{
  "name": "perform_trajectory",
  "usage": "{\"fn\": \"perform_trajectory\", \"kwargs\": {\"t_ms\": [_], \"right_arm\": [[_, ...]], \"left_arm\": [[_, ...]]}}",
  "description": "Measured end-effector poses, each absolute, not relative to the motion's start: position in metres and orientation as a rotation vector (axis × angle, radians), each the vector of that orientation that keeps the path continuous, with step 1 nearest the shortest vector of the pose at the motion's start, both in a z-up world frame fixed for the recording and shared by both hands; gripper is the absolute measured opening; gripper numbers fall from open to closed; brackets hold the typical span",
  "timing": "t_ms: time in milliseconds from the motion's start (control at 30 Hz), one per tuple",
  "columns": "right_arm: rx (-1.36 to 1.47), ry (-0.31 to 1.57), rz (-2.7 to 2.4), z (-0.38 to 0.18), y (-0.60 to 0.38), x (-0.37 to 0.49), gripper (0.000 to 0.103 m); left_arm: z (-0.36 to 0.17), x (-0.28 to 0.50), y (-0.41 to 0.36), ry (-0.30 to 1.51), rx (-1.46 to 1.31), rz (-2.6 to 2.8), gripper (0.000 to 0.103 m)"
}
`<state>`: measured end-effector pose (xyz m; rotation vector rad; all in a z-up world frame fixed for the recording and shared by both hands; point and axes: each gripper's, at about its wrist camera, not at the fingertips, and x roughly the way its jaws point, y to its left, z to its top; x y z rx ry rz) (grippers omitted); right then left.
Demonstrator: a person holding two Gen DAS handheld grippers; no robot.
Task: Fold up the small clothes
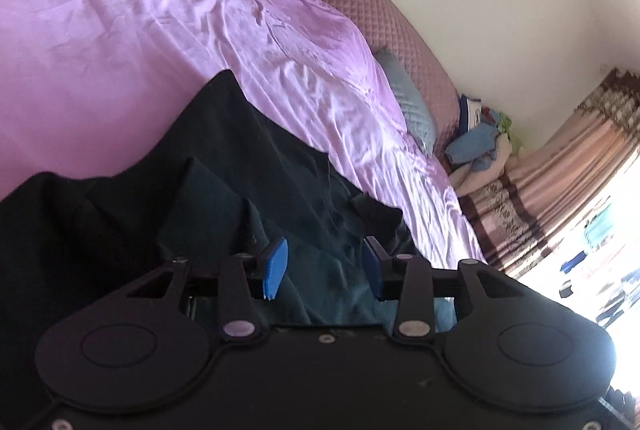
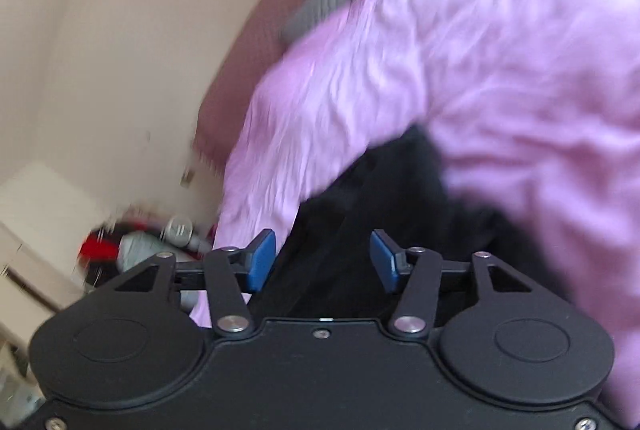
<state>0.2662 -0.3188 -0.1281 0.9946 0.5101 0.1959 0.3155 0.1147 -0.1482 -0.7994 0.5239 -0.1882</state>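
A dark, blackish-green garment (image 1: 224,165) lies rumpled on a lilac bedsheet (image 1: 120,29), with a small fold sticking up near its right edge. My left gripper (image 1: 324,266) hovers just over it, blue pads (image 1: 276,264) apart, and the cloth lies below the gap without being pinched. In the blurred right wrist view the same dark garment (image 2: 360,197) lies ahead of my right gripper (image 2: 323,262), near the sheet's (image 2: 500,69) left edge. Its pads (image 2: 262,262) stand wide apart with nothing pressed between them.
A quilted mauve headboard (image 1: 360,1) and a grey-blue pillow (image 1: 412,101) border the bed. A pile of clothes (image 1: 480,145) sits beside a striped curtain (image 1: 560,181). Left of the bed in the right wrist view are a cream wall (image 2: 100,29) and red and grey clutter (image 2: 136,246).
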Motion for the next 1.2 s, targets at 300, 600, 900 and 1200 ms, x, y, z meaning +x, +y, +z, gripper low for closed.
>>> {"fn": "perform_trajectory", "kwargs": {"t_ms": [300, 600, 900, 1200], "right_arm": [[0.968, 0.56, 0.008, -0.174, -0.328, 0.257, 0.024], [0.86, 0.496, 0.239, -0.126, -0.306, 0.306, 0.055], [0.873, 0.677, 0.124, -0.162, -0.318, 0.413, 0.044], [0.929, 0.61, 0.009, -0.185, -0.356, 0.405, 0.034]], "left_arm": [[-0.184, 0.303, 0.149, 0.583, -0.821, -0.085, 0.046], [-0.151, 0.311, 0.103, 0.574, -0.791, -0.289, 0.048], [-0.185, 0.306, 0.107, 0.637, -0.796, -0.189, 0.049], [-0.189, 0.308, 0.107, 0.652, -0.774, -0.202, 0.05]]}}
